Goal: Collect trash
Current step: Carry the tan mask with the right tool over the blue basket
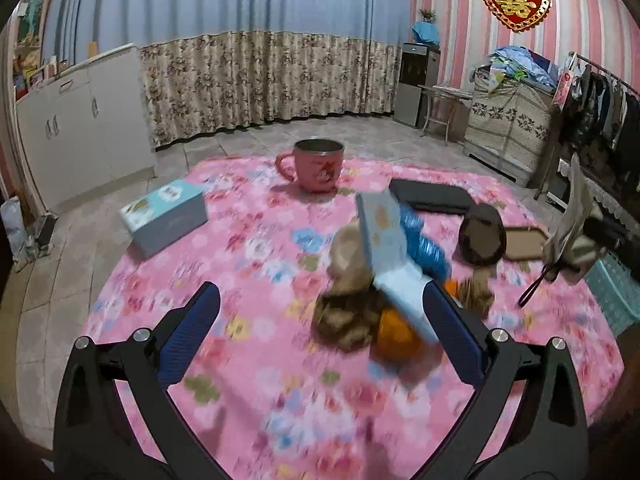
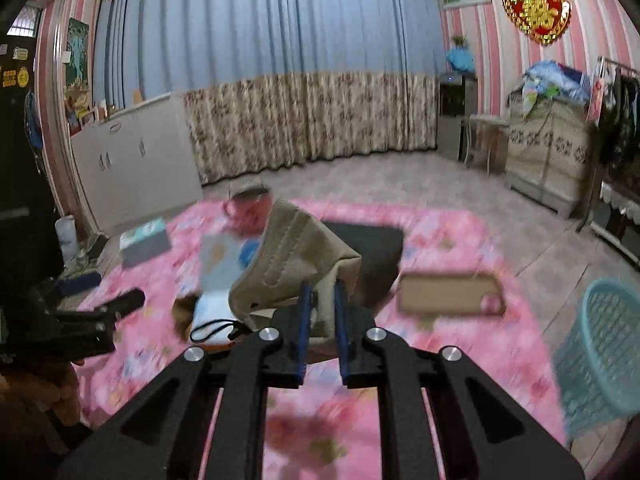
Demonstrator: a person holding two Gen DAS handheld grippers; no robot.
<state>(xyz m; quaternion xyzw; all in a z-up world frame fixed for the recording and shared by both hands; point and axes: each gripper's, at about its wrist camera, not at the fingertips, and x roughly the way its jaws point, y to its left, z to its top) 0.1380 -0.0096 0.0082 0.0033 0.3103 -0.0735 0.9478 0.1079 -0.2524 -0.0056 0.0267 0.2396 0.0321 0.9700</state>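
Right tongs pinch a creased tan paper bag with a black cord, lifted over the pink floral counter; left tongs spread wide over blurry wrappers; turquoise mesh basket sits right.

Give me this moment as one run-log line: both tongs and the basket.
right tongs: shut on beige face mask, lifted | left tongs: open, empty, over trash pile | teal basket: at right, mask not in

I see a pink floral cloth, red mug at its far edge, white cabinet, blue-and-floral curtains, heart wall ornament.
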